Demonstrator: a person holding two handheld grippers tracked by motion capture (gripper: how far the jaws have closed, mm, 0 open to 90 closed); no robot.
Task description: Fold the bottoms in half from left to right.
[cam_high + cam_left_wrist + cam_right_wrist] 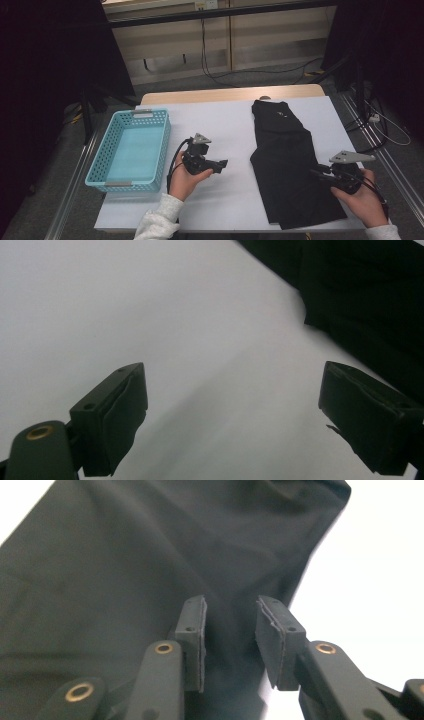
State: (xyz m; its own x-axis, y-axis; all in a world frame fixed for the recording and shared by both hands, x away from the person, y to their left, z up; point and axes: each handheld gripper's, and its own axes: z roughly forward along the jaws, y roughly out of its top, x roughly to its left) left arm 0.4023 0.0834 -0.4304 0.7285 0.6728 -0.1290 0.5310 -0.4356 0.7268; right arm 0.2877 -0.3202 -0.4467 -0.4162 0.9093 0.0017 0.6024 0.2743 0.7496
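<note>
Black garment (287,160) and blue basket (107,150) on white table (220,125)

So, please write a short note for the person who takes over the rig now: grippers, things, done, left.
Left gripper: open, over the bare white table, holding nothing.
Right gripper: part open, jaws at the near right edge of the black garment, not clamped.
Garment lies flat on the table's right half; blue basket stands empty at the left.
Done: nothing folded or moved.
Left: probably grasp, fold and put it in the basket.
</note>
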